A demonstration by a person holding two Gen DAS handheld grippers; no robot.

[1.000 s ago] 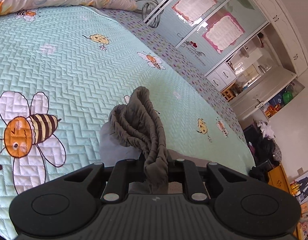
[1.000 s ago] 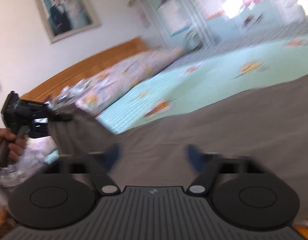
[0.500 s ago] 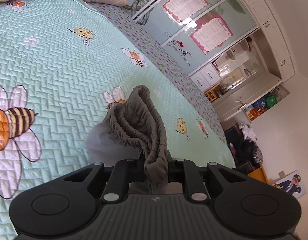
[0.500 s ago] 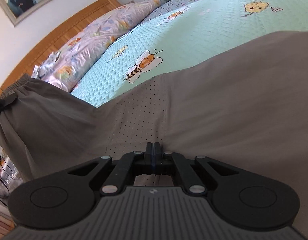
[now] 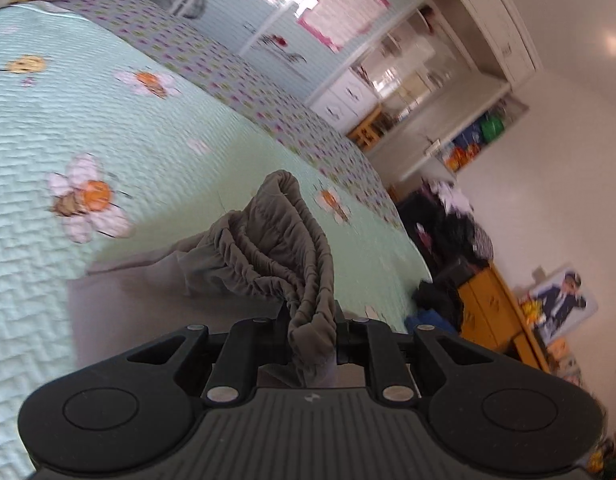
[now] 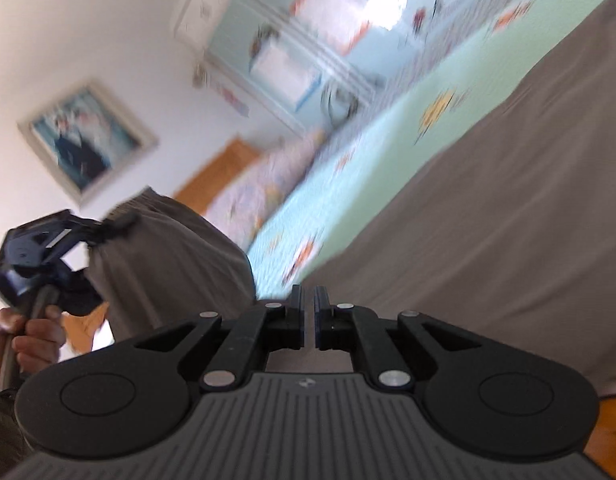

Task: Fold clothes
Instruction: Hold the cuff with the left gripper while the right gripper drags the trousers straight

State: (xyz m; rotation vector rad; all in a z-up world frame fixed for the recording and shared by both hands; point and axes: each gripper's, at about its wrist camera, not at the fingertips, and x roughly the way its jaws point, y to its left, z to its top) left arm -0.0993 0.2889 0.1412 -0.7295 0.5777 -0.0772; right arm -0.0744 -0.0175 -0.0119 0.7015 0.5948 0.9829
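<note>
A pair of grey trousers [image 6: 487,220] lies spread over the bee-patterned quilt [image 5: 108,140]. My left gripper [image 5: 311,320] is shut on the bunched elastic waistband [image 5: 268,240], which it holds lifted above the bed. The right wrist view shows that same left gripper [image 6: 108,226] at the left, gripping the raised waistband end, with a hand [image 6: 28,336] on its handle. My right gripper [image 6: 308,300] hovers over the grey fabric; its jaws are opening, a narrow gap shows, and nothing is between them.
Floral pillows [image 6: 260,200] and a wooden headboard [image 6: 216,176] are at the bed's head. A yellow cabinet [image 5: 491,312] and a dark pile of clothes [image 5: 447,232] stand past the foot of the bed. A framed picture [image 6: 88,140] hangs on the wall.
My right gripper was shut against the grey fabric; now its jaws stand slightly apart and it has rolled and drawn back. My left gripper has carried the waistband sideways along the bed.
</note>
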